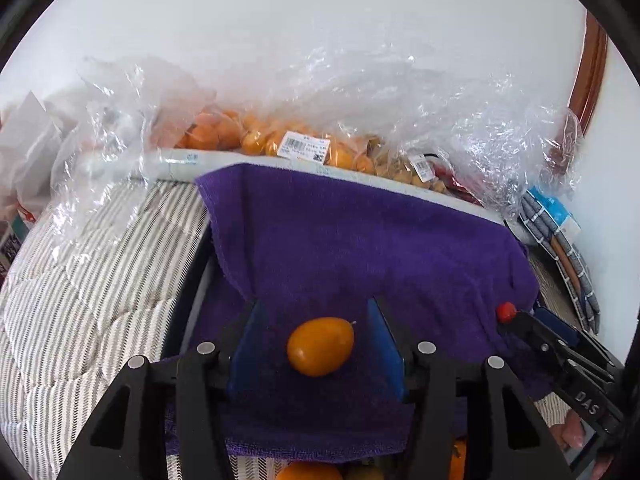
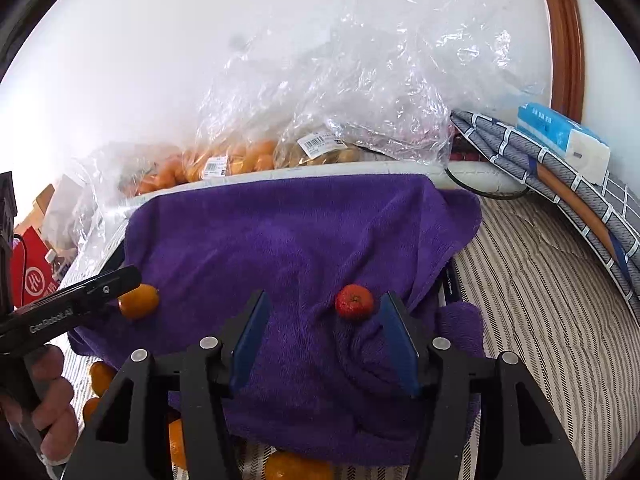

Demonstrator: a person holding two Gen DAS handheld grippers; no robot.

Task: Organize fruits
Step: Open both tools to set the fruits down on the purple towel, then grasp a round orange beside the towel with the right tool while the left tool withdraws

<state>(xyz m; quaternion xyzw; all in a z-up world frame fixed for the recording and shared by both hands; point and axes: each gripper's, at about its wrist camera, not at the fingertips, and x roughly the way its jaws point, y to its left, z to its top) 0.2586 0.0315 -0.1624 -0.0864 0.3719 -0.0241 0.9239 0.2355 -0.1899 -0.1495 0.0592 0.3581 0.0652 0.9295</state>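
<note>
A small oval orange fruit [image 1: 320,346] lies on a purple towel [image 1: 360,240], between the blue pads of my left gripper [image 1: 315,304]. The pads stand apart from it on both sides, so the gripper is open. In the right wrist view a small red fruit [image 2: 354,302] rests in a fold of the towel [image 2: 280,232]. It is inside my open right gripper [image 2: 326,296], close to the right pad and not pressed. The same orange fruit [image 2: 138,301] shows at the left, beside a finger [image 2: 100,284] of the left gripper. The red fruit [image 1: 506,312] also appears in the left wrist view.
Clear plastic bags of orange fruit [image 1: 256,140] and brownish fruit [image 2: 320,152] lie behind the towel. Striped bedding [image 2: 540,300] surrounds it. A folded checked cloth [image 2: 560,168] and a tissue pack [image 2: 560,136] sit at the right. Loose oranges [image 2: 296,466] lie below the towel's front edge.
</note>
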